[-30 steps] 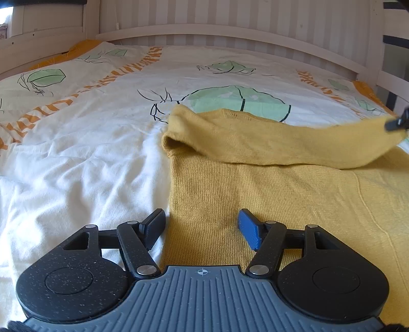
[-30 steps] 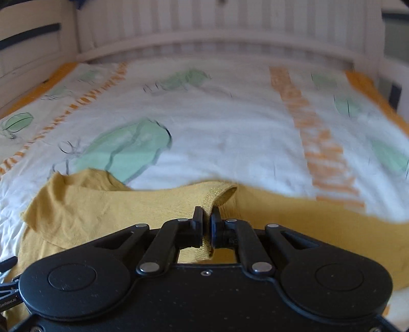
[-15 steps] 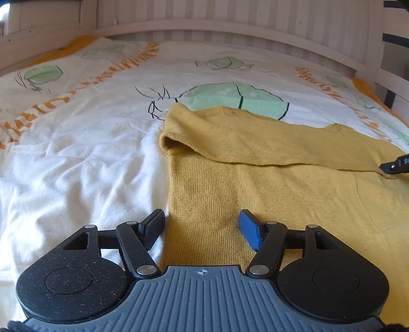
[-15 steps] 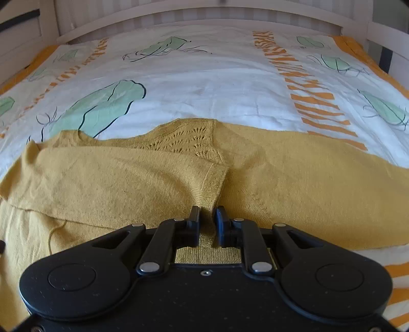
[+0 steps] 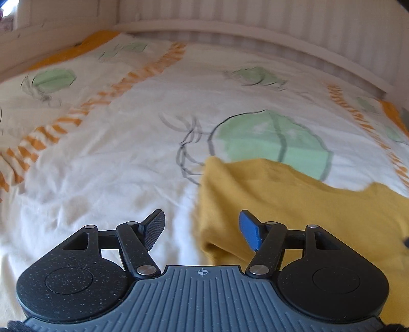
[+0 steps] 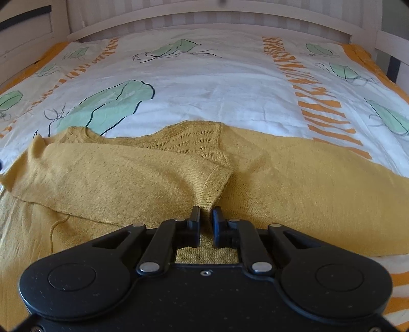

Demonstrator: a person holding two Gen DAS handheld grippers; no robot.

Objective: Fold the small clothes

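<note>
A mustard-yellow knitted sweater [image 6: 294,184] is spread flat on a white quilt printed with green leaves and orange stripes [image 6: 217,84], directly ahead of and beneath the right claw [image 6: 205,222]. One sleeve [image 6: 115,178] is laid across the body of the garment, running from the far left toward the claw, and its ribbed cuff [image 6: 212,184] ends just in front of the fingertips. The right claw's fingers are parted by a narrow gap only; cuff fabric is seen in and below that gap, but whether it is gripped cannot be told. An openwork lace panel at the sweater's neck is seen beyond the cuff.

In the blurred left wrist view, the left claw [image 5: 202,229] is spread wide and nothing is held. The folded left edge of the sweater [image 5: 294,204] is seen between the fingers and ahead to the right, while the bare quilt [image 5: 102,166] is seen ahead and to the left. A white slatted bed frame [image 6: 204,15] is seen beyond the quilt.
</note>
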